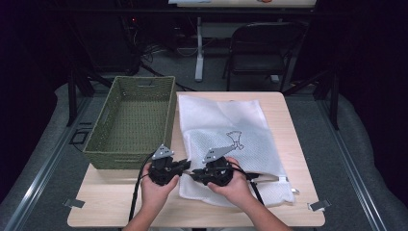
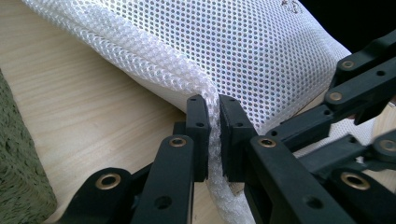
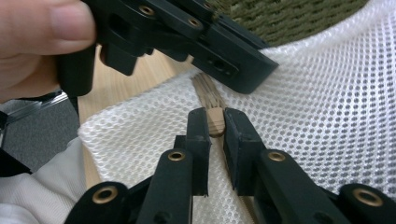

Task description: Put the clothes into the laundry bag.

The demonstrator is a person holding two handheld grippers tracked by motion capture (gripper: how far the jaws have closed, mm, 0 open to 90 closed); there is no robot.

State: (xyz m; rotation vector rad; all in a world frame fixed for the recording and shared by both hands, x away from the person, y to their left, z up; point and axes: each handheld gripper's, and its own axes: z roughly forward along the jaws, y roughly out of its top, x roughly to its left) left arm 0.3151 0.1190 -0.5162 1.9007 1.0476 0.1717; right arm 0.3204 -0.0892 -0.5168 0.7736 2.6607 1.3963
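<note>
Two grippers met at the near left corner of the mesh bag [image 1: 231, 139] on the table [image 1: 110, 204]. Left gripper [image 2: 214, 109] pinched the bag's edge tight. Right gripper [image 3: 215, 122], just beside it, squeezed a small tan tab [image 3: 214, 119] on the bag.

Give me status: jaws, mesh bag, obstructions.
Left gripper shut on mesh bag edge. Right gripper closing on tan zipper pull. Green basket alongside, not obstructing.
</note>
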